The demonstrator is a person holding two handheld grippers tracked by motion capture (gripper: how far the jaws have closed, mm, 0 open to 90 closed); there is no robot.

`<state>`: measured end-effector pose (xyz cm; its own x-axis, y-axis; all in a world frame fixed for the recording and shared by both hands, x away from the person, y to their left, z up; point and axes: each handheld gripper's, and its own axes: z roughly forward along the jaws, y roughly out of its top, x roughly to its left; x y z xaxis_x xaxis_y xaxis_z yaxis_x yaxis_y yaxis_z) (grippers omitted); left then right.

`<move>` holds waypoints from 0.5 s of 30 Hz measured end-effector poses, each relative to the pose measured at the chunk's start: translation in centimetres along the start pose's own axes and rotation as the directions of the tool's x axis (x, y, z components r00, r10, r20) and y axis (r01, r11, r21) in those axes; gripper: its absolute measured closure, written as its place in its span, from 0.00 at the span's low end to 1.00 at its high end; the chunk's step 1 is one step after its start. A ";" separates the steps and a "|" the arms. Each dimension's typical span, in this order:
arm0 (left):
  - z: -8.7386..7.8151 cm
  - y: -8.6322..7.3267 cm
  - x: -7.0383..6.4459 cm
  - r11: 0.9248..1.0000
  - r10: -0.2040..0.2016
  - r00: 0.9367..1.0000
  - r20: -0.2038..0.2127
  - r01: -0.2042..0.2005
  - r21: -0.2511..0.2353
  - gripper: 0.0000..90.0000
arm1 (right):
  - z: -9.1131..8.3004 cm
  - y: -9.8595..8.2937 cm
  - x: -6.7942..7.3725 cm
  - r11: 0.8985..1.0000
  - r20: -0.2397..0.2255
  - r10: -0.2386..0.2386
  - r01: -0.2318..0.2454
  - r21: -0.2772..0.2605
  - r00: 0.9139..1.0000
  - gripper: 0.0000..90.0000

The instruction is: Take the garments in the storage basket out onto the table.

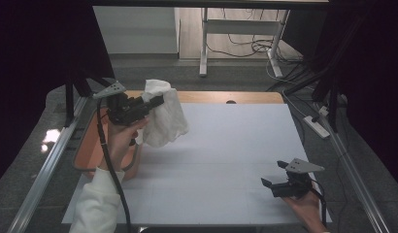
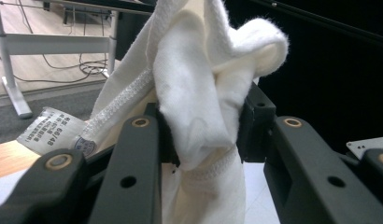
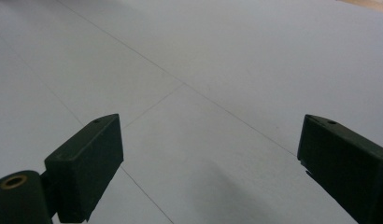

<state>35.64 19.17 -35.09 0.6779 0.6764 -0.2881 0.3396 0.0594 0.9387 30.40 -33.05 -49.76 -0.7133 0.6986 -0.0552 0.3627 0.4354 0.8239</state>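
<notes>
A white cloth [image 1: 163, 114] hangs bunched above the table's far left corner, pinched by my left gripper [image 1: 157, 102]. In the left gripper view the cloth [image 2: 199, 88] is squeezed between the two black jaws of the left gripper [image 2: 203, 128], and a printed care label [image 2: 49, 128] dangles at the left. My right gripper [image 1: 274, 174] rests low over the near right part of the white table sheet [image 1: 221, 160], jaws wide apart. The right gripper view has its own right gripper [image 3: 208, 149] with nothing but bare sheet [image 3: 203, 70] between the fingers.
The wooden table edge [image 1: 221, 97] shows at the back and left. A metal rail [image 1: 46, 165] runs along the left, another along the right. Desk legs [image 1: 204, 43] and cables [image 1: 289, 73] lie on the floor beyond. A power strip [image 1: 316, 125] sits at the right.
</notes>
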 end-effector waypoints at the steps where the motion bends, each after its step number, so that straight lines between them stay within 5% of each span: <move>1: 0.1 0.0 -0.1 1.000 0.004 1.000 0.004 -0.004 0.001 0.74 | 0.0 0.0 0.0 1.000 0.000 0.000 0.000 0.000 1.000 0.07; 15: 2.0 -0.1 -1.9 1.000 0.004 0.997 0.072 -0.004 0.003 0.74 | 0.0 0.0 0.0 1.000 0.000 0.002 -0.002 0.002 1.000 0.07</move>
<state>35.62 16.37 -35.05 0.7245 0.6220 -0.2971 0.3385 0.0544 0.9394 30.40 -33.06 -49.79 -0.7128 0.6994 -0.0536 0.3654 0.4354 0.8228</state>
